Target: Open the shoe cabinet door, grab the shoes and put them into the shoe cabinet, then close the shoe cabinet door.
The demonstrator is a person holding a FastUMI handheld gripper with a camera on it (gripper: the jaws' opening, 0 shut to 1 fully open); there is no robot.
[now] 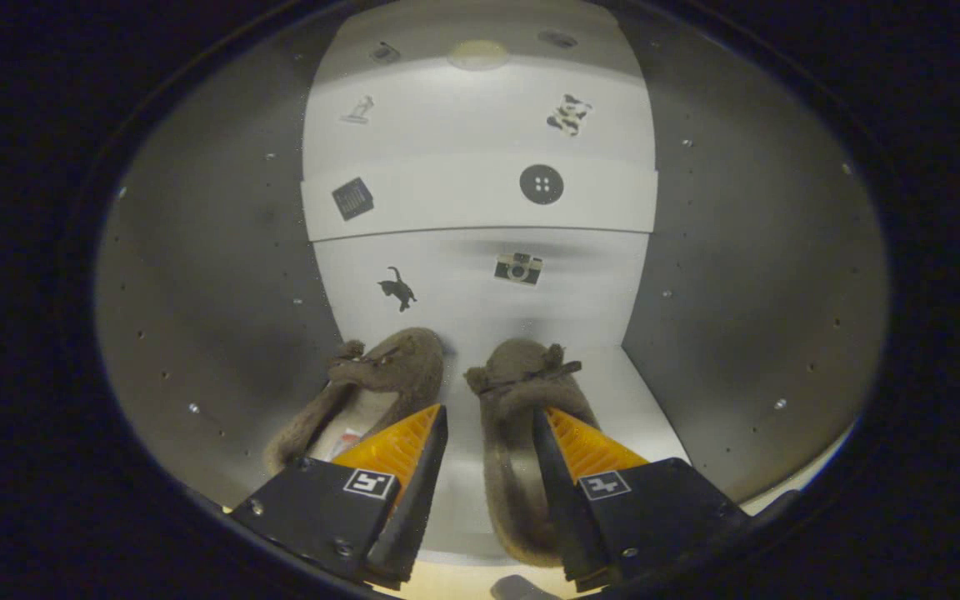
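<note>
Now your tongs (490, 433) sit spread apart at the mouth of the white shoe cabinet (197, 275), gripping nothing. Both fuzzy brown slippers with small bows lie on the cabinet's bottom shelf, toes toward the back panel: the left slipper (372, 387) in the lower centre-left of the frame, partly behind the left finger, and the right slipper (513, 417) in the lower centre, running down between the two fingers, with the right finger crossing its outer edge.

By my reading the shoes are placed and the step in hand is leaving them there. Draw straight back along the line of the fingers, keeping them wide so neither tip catches the right slipper's plush rim or drags it out. Only swing toward the door once the tips are past the front edge of the shelf.

No brand or readable writing shows. The back panel carries small picture stickers: a black cat (397, 289), a camera (518, 268), a black four-hole button (542, 184), a dark square (352, 199). Each finger base bears a square coded marker.
</note>
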